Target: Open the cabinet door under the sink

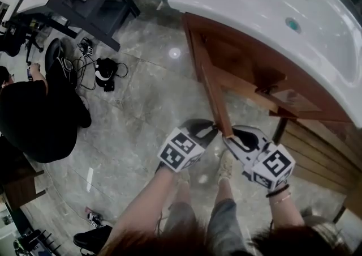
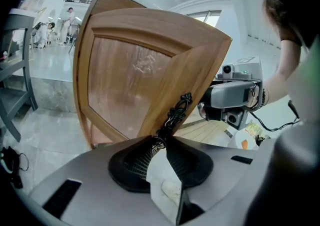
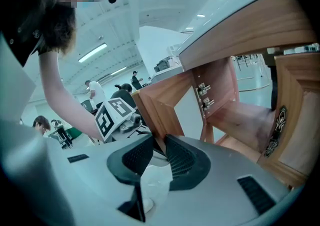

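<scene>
Nearest, left gripper [image 1: 214,131] and right gripper [image 1: 229,136] meet at the free edge of the cabinet door [image 1: 210,88], one on each side, marker cubes facing up. Left gripper view: left gripper [image 2: 161,142] has its ribbed black pads closed tight on the lower end of the door's handle [image 2: 175,115], a thin black ornate metal pull with scrollwork that runs up the door stile. Right gripper view: right gripper [image 3: 159,145] has its jaws nearly together, pinching the bare outer edge of the same door [image 3: 160,102], wood between the pads. Door is warm brown wood with visible grain, a raised frame round a flat glossy inset panel [image 2: 130,70], corners square. It stands swung well out from the cabinet [image 1: 243,62], seen edge-on from above, free edge toward the person, hinge side at the cabinet's left corner. Behind it the cabinet opening is open, showing bare wood inside and two metal hinges [image 3: 205,95] on the side wall. Second door [image 3: 300,115] to the right looks closed, same wood, same black ornate pull [image 3: 276,130]. Above sits the sink [image 1: 254,5], smooth white glossy basin with a rounded rim that overhangs the cabinet front, drain [image 1: 292,23] in the middle. Floor [image 1: 141,102] is polished grey stone tile, reflective, with open room left of the door. Well apart at far left are black cables and gear [image 1: 104,73] and a person in black [image 1: 39,113] low on the floor.
</scene>
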`<state>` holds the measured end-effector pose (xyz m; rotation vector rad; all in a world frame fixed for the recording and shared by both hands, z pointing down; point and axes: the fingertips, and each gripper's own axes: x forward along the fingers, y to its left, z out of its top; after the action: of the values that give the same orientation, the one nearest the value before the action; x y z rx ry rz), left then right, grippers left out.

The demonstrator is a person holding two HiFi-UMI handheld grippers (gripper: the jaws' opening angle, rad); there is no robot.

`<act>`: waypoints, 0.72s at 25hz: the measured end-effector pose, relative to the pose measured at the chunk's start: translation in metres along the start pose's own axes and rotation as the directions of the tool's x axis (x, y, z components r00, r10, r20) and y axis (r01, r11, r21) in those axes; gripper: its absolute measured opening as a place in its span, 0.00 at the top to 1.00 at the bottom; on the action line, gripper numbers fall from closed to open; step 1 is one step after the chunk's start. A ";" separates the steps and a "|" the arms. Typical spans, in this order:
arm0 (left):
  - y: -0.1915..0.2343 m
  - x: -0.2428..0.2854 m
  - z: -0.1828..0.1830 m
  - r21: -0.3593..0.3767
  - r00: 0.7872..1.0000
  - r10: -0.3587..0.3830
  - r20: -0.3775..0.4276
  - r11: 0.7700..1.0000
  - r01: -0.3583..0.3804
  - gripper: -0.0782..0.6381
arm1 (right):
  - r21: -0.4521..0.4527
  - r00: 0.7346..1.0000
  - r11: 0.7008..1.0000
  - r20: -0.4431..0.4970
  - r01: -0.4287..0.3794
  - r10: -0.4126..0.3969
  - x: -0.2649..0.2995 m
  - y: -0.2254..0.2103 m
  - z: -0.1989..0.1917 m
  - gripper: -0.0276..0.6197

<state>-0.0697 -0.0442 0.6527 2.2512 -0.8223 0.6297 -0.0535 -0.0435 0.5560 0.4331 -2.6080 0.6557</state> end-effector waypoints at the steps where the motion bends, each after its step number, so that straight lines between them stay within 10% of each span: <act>1: 0.002 -0.005 -0.003 -0.001 1.000 0.002 -0.007 1.000 -0.002 0.77 | 0.015 1.000 1.000 0.004 -0.002 0.001 0.004 0.004 0.001 0.82; 18: 0.048 -0.073 -0.034 0.028 1.000 0.005 -0.017 1.000 -0.005 0.77 | 0.061 0.997 0.997 0.055 -0.052 0.048 0.067 0.056 0.010 0.84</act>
<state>-0.1605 -0.0200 0.6501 2.2669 -0.8160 0.6658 -0.1368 -0.0146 0.5577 0.4111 -2.6624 0.7540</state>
